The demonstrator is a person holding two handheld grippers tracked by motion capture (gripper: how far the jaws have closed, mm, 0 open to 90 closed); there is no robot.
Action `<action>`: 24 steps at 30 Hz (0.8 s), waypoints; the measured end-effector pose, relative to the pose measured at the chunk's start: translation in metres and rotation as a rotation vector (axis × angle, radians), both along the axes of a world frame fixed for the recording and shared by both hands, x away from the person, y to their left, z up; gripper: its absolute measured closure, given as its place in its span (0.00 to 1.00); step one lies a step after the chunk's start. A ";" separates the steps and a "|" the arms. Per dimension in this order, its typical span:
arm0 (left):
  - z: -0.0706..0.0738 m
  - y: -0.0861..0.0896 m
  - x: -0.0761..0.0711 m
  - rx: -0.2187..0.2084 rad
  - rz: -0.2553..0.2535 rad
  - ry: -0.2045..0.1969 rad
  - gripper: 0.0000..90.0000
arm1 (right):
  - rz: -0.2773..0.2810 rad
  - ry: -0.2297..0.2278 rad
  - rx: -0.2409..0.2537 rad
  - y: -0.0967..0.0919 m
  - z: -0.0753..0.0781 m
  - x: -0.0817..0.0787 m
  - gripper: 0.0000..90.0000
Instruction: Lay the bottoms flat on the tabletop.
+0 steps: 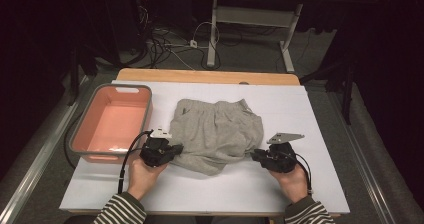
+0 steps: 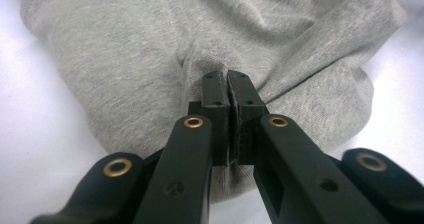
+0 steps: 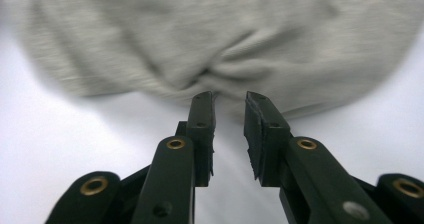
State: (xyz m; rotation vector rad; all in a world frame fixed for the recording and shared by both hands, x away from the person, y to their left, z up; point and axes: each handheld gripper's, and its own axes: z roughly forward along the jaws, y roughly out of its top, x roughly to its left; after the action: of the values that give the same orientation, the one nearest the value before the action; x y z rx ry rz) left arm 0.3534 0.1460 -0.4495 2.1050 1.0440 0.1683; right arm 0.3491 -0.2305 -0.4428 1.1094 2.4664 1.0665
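soft grey knit shorts [image 1: 216, 134], glossy plastic tub [image 1: 111, 122]

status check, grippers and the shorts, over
Left hand-held gripper shut on grey shorts. Right hand-held gripper open at their edge. Pink bin alongside, clear.

A wooden table [image 1: 205, 76] carries a white sheet [image 1: 300, 114] over most of its top (a bare wood strip shows at the far edge). On the sheet lie grey sweat shorts [image 1: 217, 131], crumpled, and a grey-rimmed pink tub [image 1: 85, 134] at left.

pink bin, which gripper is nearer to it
Left. The left gripper sits just off the bin's near right corner, shut on the grey shorts; the right gripper is across the shorts, open.
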 end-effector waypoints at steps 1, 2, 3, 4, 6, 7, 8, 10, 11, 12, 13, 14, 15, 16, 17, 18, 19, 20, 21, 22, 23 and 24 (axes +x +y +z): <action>0.000 0.000 0.000 0.000 0.000 -0.001 0.94 | 0.012 0.008 0.004 0.002 -0.001 -0.003 0.82; 0.000 0.000 0.000 -0.001 0.000 -0.001 0.94 | 0.026 0.013 -0.002 0.005 -0.003 -0.004 0.82; 0.000 0.000 0.000 -0.002 0.001 -0.001 0.94 | 0.038 0.022 -0.013 0.009 -0.005 -0.004 0.82; 0.000 0.000 0.000 -0.004 0.001 -0.001 0.94 | 0.047 0.029 -0.033 0.014 -0.007 -0.004 0.82; 0.001 0.001 0.000 -0.013 0.005 -0.002 0.93 | 0.064 0.048 -0.055 0.022 -0.012 -0.001 0.83; 0.002 0.001 0.000 -0.019 0.005 -0.005 0.93 | 0.071 0.057 -0.055 0.026 -0.014 0.001 0.83; 0.003 0.002 -0.001 -0.025 0.005 -0.006 0.93 | 0.078 0.063 -0.058 0.029 -0.015 0.003 0.84; 0.004 0.003 -0.001 -0.029 0.003 -0.004 0.93 | 0.090 0.057 -0.073 0.036 -0.015 0.006 0.85; 0.004 0.003 -0.001 -0.029 0.002 -0.004 0.93 | 0.090 0.052 -0.073 0.039 -0.014 0.007 0.85; 0.004 0.002 -0.001 -0.029 0.000 -0.004 0.93 | 0.089 0.046 -0.069 0.041 -0.013 0.008 0.85; 0.004 0.002 -0.001 -0.029 -0.003 -0.005 0.93 | 0.090 0.039 -0.069 0.043 -0.011 0.010 0.85; 0.004 0.001 -0.002 -0.033 -0.006 -0.010 0.92 | 0.088 0.031 -0.062 0.044 -0.009 0.011 0.85; 0.005 0.001 -0.002 -0.042 -0.012 -0.014 0.89 | 0.088 0.027 -0.056 0.045 -0.008 0.013 0.85; 0.006 0.001 -0.003 -0.062 -0.025 -0.021 0.85 | 0.089 0.026 -0.050 0.046 -0.007 0.015 0.85; 0.008 0.001 -0.005 -0.084 -0.034 -0.027 0.80 | 0.088 0.025 -0.042 0.048 -0.005 0.017 0.85; 0.011 0.000 -0.006 -0.094 -0.045 -0.031 0.76 | 0.086 0.024 -0.036 0.050 -0.004 0.019 0.85; 0.014 -0.001 -0.007 -0.096 -0.058 -0.039 0.72 | 0.090 0.022 -0.032 0.051 -0.003 0.022 0.85; 0.017 -0.002 -0.009 -0.102 -0.062 -0.048 0.69 | 0.090 0.022 -0.030 0.054 -0.001 0.024 0.85; 0.019 -0.003 -0.011 -0.110 -0.071 -0.054 0.65 | 0.089 0.023 -0.025 0.056 0.000 0.027 0.84; 0.021 -0.004 -0.012 -0.119 -0.078 -0.053 0.61 | 0.089 0.021 -0.023 0.059 0.001 0.030 0.84; 0.021 -0.005 -0.013 -0.121 -0.084 -0.051 0.57 | 0.089 0.019 -0.021 0.063 0.002 0.033 0.84; 0.021 -0.006 -0.013 -0.117 -0.090 -0.048 0.55 | 0.091 0.021 -0.023 0.066 0.002 0.036 0.84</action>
State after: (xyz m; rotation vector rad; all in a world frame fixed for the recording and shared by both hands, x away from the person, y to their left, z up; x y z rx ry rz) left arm 0.3400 0.1398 -0.4289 2.0280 0.9075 0.1108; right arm 0.3852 -0.1645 -0.4406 1.0157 2.5609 1.0543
